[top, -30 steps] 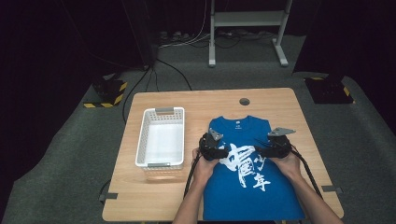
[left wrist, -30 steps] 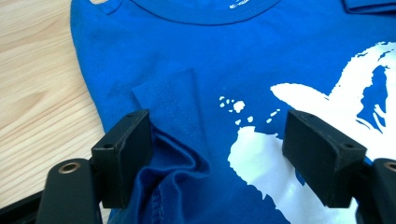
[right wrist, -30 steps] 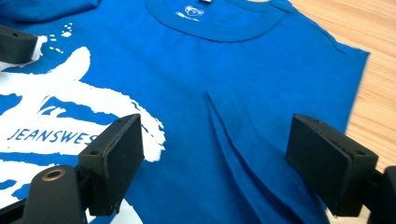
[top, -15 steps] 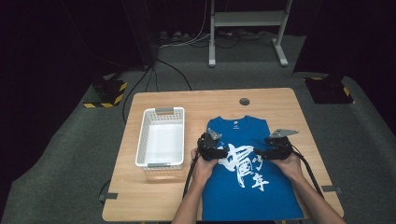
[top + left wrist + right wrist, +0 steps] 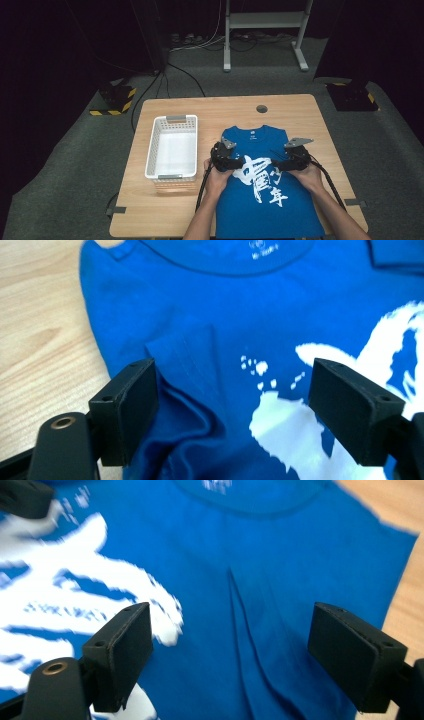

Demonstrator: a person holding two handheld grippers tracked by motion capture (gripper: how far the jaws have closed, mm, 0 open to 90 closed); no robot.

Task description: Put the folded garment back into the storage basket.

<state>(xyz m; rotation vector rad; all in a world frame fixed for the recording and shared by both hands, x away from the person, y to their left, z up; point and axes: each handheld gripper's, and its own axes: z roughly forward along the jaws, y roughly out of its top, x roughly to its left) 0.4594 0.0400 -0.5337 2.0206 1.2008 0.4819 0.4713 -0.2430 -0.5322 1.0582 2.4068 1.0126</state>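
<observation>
Both tongs stand apart over the blue T-shirt [image 5: 265, 185], which lies flat beneath them: left gripper [image 5: 232, 410] above the folded-in sleeve [image 5: 187, 365], right gripper [image 5: 230, 655] above a crease. Each should lower squarely, pinching 1 fabric layer.

White basket [image 5: 171, 147] blocks table's left side (near left gripper [image 5: 226, 159]); bare wood beyond shirt [image 5: 267, 200].
</observation>
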